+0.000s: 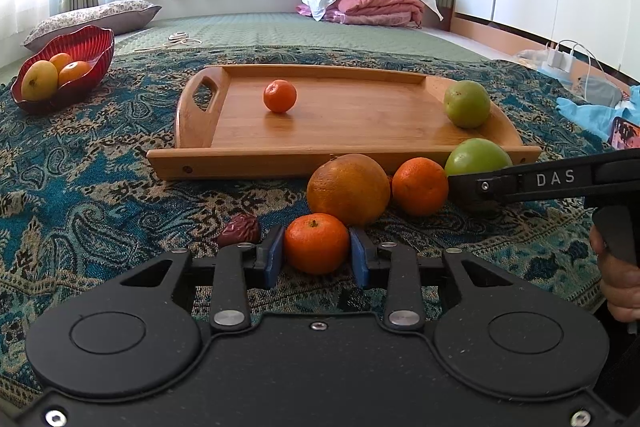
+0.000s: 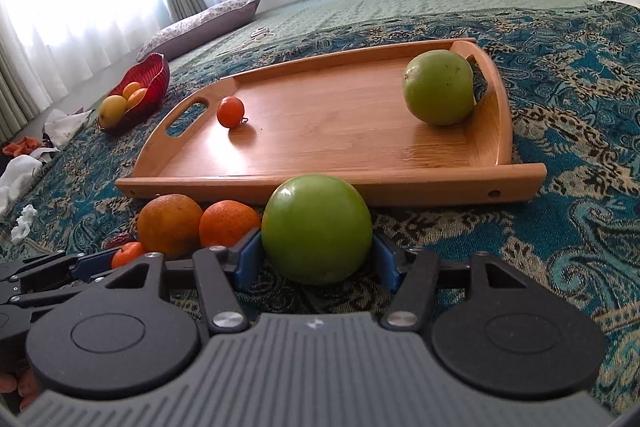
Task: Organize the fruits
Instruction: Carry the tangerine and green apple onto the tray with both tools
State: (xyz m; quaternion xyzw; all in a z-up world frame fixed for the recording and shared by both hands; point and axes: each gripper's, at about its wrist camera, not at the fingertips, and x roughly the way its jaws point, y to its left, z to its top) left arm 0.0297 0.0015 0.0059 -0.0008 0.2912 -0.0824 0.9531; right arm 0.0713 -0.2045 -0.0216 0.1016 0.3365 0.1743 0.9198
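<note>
My left gripper [image 1: 317,254] is shut on a small tangerine [image 1: 316,243] that rests on the patterned cloth. My right gripper [image 2: 316,254] is shut on a green apple [image 2: 317,229] just in front of the wooden tray [image 2: 400,187]. The tray [image 1: 280,163] holds a small tangerine [image 1: 280,95] and a second green apple [image 1: 467,103]. A large orange [image 1: 348,189], a medium orange [image 1: 420,186] and a dark red date [image 1: 240,230] lie on the cloth between the grippers and the tray.
A red bowl [image 1: 86,41] with a mango and oranges stands at the far left. Pillows and folded bedding [image 1: 372,3] lie at the back. A charger, cables and a phone [image 1: 622,133] lie at the right edge.
</note>
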